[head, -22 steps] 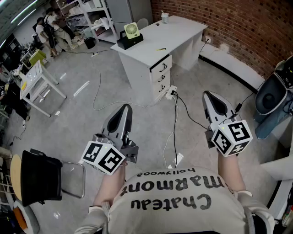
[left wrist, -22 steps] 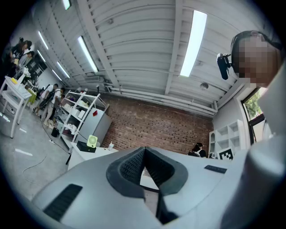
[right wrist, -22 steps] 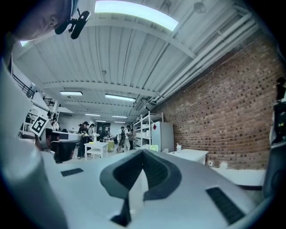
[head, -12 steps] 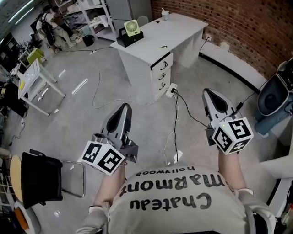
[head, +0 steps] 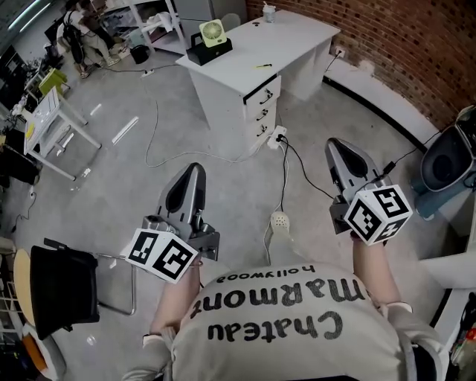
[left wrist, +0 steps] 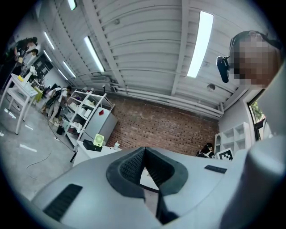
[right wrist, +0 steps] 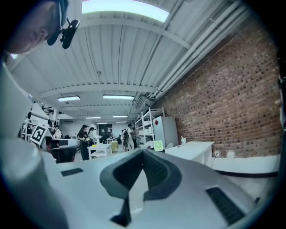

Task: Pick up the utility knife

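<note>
A small yellow utility knife (head: 262, 66) lies on the white desk (head: 245, 63), far ahead of both grippers. In the head view my left gripper (head: 195, 170) and right gripper (head: 336, 145) are held side by side above the floor in front of the person's body. Both are shut with nothing between the jaws. The left gripper view shows its closed jaws (left wrist: 144, 150) pointing toward the desk (left wrist: 91, 154) and a green fan (left wrist: 98, 142). In the right gripper view the closed jaws (right wrist: 143, 152) point level across the room, with the desk (right wrist: 194, 150) to the right. The knife is too small to make out in either gripper view.
A green fan on a black box (head: 212, 39) and a cup (head: 268, 12) stand on the desk. Cables (head: 283, 178) and a power strip (head: 277, 138) lie on the floor between me and the desk. A black chair (head: 63, 286) is at near left, a brick wall (head: 387, 52) at right.
The desk and the floor cables have slid slightly up in the head view. Both grippers stay shut and keep their side-by-side pose.
</note>
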The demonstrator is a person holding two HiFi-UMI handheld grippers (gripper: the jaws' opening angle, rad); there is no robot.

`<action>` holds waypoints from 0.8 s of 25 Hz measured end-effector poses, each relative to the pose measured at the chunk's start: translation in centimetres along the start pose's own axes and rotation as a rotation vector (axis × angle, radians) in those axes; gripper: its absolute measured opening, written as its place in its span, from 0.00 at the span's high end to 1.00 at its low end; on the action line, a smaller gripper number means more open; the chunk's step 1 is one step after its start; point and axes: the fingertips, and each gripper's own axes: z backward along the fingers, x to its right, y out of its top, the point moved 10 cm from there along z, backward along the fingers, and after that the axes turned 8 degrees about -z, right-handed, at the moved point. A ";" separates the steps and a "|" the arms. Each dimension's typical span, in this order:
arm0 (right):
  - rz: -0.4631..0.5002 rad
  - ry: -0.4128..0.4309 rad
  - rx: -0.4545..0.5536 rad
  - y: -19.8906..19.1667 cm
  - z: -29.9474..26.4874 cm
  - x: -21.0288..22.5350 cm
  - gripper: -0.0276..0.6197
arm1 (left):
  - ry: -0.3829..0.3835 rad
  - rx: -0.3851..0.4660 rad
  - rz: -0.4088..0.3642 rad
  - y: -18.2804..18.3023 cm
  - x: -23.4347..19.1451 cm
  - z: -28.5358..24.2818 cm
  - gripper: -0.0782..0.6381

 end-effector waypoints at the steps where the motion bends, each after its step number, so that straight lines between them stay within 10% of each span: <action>1: 0.004 0.001 -0.009 -0.1 -0.6 0.3 0.95 | 0.008 -0.004 0.002 -0.2 -0.3 -0.4 0.89; 20: 0.028 0.034 -0.040 3.9 -14.5 8.0 0.95 | 0.081 0.026 0.006 0.2 -6.4 -13.6 0.89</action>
